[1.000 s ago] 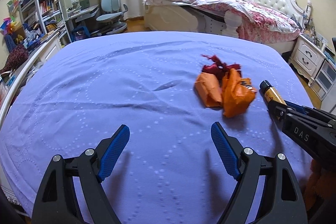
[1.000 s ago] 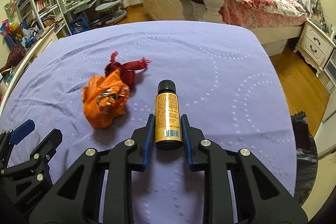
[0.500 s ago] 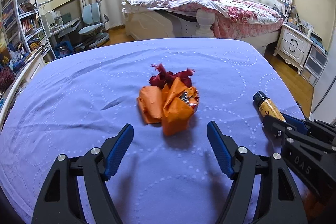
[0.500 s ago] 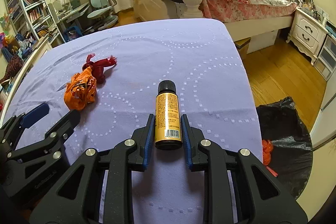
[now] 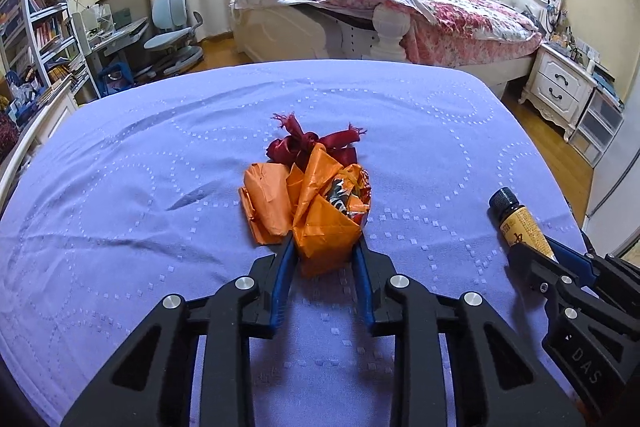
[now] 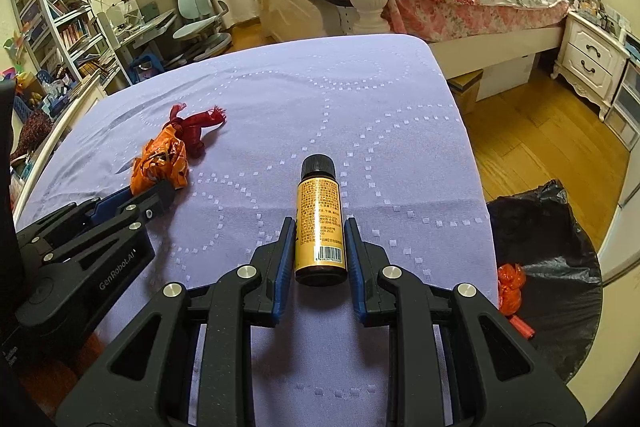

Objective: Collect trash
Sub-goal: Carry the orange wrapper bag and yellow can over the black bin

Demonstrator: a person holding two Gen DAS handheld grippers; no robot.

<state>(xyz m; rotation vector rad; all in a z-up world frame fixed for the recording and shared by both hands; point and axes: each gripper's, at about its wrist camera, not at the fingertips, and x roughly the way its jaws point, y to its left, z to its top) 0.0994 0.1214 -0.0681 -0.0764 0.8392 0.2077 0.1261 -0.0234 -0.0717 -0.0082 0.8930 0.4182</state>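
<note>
Two claws, two bits of trash

Both claws hang over the purple bed (image 5: 120, 187). Left claw (image 5: 325, 247) is closing, its blue pads already pressing an orange wrapper (image 5: 320, 211) near the bed's middle. A red scrap (image 5: 308, 143) touches the wrapper's far side. Right claw (image 6: 319, 239) is squeezed tight on a small bottle (image 6: 319, 223) near the bed's right edge.
</note>
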